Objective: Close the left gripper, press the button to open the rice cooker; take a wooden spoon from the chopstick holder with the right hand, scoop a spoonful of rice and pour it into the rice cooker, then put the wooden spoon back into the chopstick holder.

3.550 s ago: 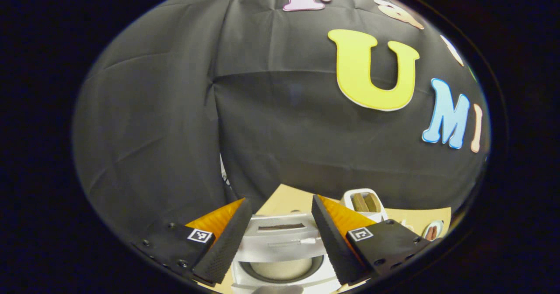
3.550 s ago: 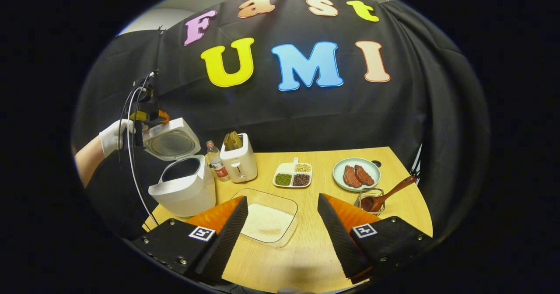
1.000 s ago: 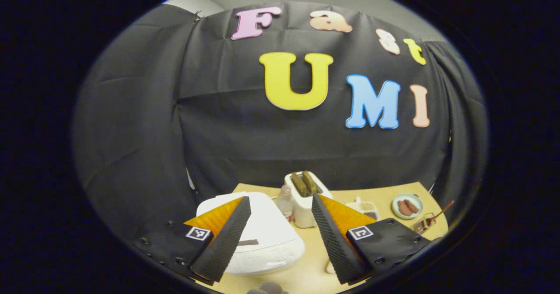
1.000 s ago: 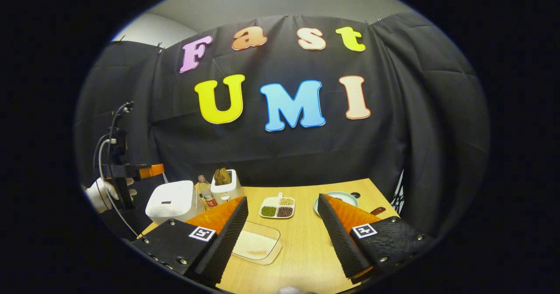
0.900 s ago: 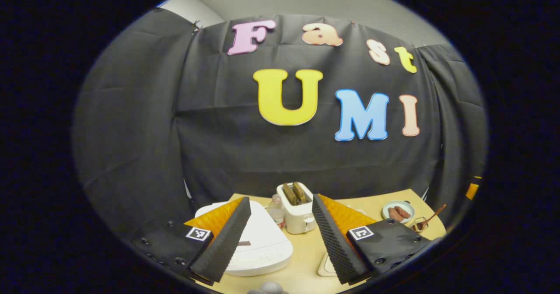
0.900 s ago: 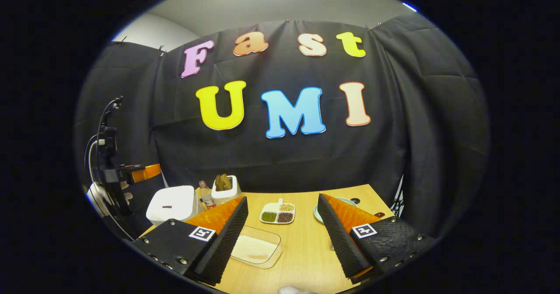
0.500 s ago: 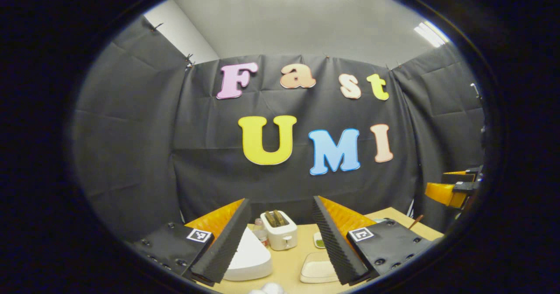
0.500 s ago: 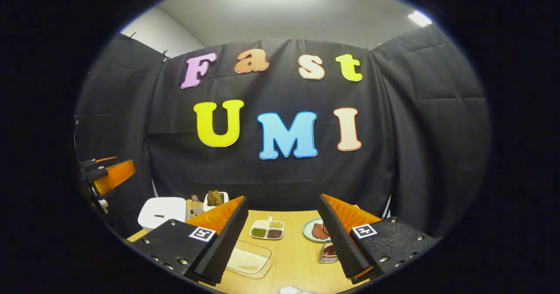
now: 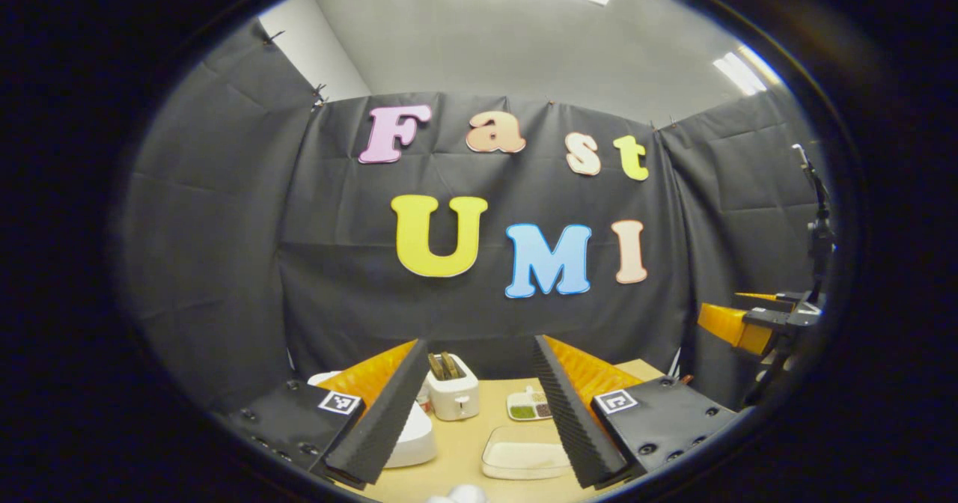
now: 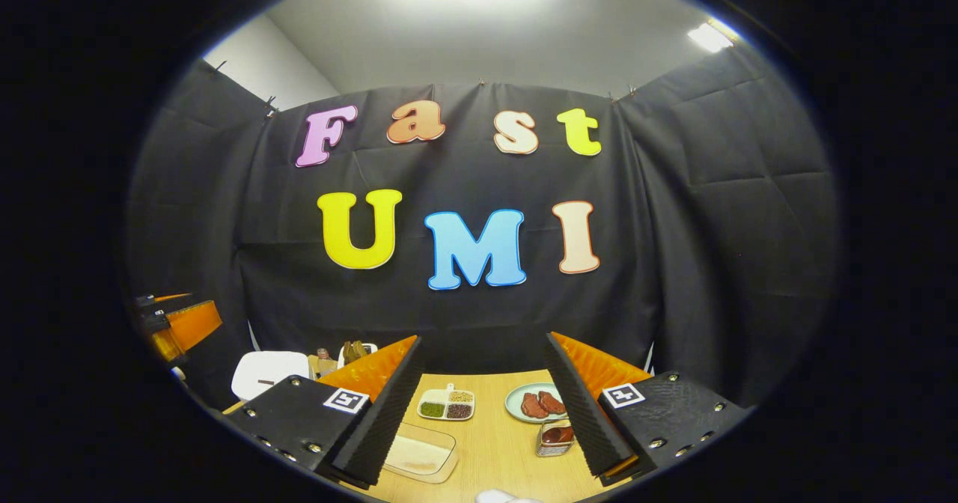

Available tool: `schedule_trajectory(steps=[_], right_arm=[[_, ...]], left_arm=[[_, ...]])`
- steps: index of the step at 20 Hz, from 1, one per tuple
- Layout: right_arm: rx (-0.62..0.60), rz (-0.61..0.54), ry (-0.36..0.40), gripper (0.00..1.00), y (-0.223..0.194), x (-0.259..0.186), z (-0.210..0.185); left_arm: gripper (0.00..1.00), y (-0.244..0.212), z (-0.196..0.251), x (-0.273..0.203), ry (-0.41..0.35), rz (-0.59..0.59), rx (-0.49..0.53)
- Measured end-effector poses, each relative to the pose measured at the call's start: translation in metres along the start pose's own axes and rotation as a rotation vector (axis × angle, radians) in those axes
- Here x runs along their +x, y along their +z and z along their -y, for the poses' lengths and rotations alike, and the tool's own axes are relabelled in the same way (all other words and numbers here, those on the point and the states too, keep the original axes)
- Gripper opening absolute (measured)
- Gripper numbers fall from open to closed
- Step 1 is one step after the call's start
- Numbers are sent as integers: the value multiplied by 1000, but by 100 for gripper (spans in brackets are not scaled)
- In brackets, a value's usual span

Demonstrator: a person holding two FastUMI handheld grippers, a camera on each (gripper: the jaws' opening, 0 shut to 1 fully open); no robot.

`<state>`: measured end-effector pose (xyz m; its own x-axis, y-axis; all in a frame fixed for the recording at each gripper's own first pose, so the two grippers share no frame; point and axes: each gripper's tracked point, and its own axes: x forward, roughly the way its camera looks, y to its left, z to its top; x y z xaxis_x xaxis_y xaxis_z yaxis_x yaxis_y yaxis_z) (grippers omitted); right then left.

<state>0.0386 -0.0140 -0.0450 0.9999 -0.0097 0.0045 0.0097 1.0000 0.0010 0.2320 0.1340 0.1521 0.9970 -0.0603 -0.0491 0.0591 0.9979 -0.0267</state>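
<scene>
White and closed, the rice cooker (image 9: pixel 414 430) sat at the left end of the desk (image 9: pixel 468 443), partly hidden behind the left tongs (image 9: pixel 475 406) in the left gripper view. In the right gripper view the same cooker (image 10: pixel 263 372) lay far left, lid down. A clear dish of rice (image 10: pixel 417 453) rested near the front edge of the desk (image 10: pixel 494 432), and the chopstick holder (image 10: pixel 555 439) stood to its right with the spoon's dark bowl in it, just in front of the green plate with meat (image 10: pixel 533 403). A divided tray of beans (image 10: pixel 447 405) sat between dish and plate, farther back. Beside the cooker stood a toaster (image 9: pixel 453 393) holding two slices.

Both tongs were released, jaws spread wide and grasping nothing, raised well above the desk. The right tongs (image 10: pixel 486 406) pointed toward the black cloth wall (image 10: pixel 479 316). Each view caught the other tongs at its edge: the right one (image 9: pixel 737 325) at the far right, the left one (image 10: pixel 179 322) at the far left.
</scene>
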Motion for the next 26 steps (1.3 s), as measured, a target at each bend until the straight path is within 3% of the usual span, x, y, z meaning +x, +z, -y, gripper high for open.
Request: schedule_trajectory(steps=[26], right_arm=[[27, -15, 3, 98, 1, -10, -2]], left_arm=[[96, 4, 0, -10, 6, 5, 21]])
